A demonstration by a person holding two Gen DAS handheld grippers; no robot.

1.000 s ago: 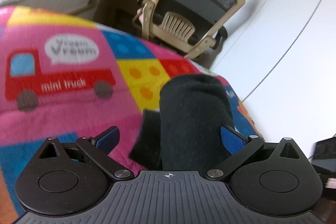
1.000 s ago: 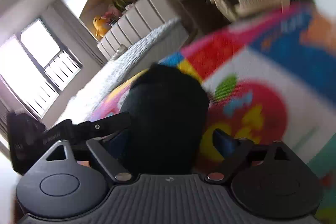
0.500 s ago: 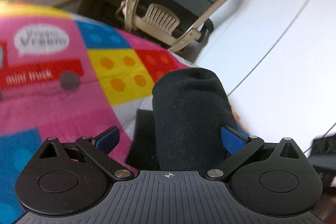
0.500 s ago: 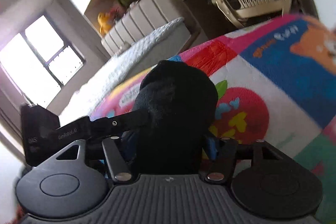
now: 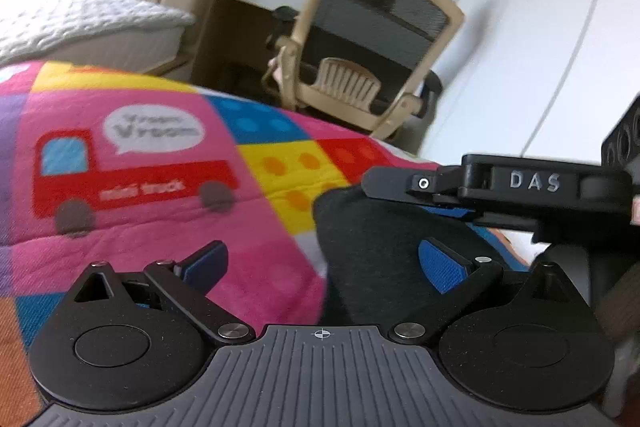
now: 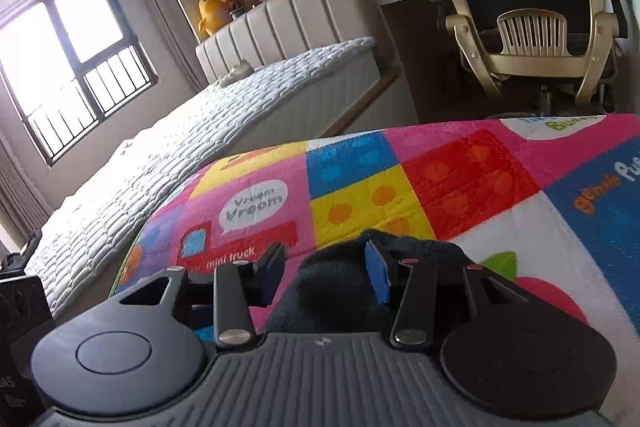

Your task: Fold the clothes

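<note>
**While the right jaws close, a dark garment is being gathered for a fold**

While the right gripper is drawn shut over the bunched black knitted garment, the step in hand is judged to be a regrasp between folds. In the right wrist view the blue pad at 3 o'clock is laid against the cloth, but a gap is seen between the fabric and the pad at 9 o'clock, so no firm pinch is yet made. The garment lies on the bright patchwork fleece blanket with a red truck print, at the near edge of both views.

The left gripper is held wide. In its own view the black cloth is seen at 3 o'clock of the gap, against the right-hand blue pad, while the left pad stands well clear over pink fleece. The right gripper's black finger is seen from the side at 2 o'clock, reaching over the cloth's far edge.

The next move is judged to call for a completed pinch by the right jaws, then a second hold taken by the left, so that the cloth can be lifted and laid flat.

Much is hidden: the garment's lower part is covered by both gripper bodies, so its kind, its full outline and its folds cannot be told. The beige mesh office chair is cut off at the top.
</note>
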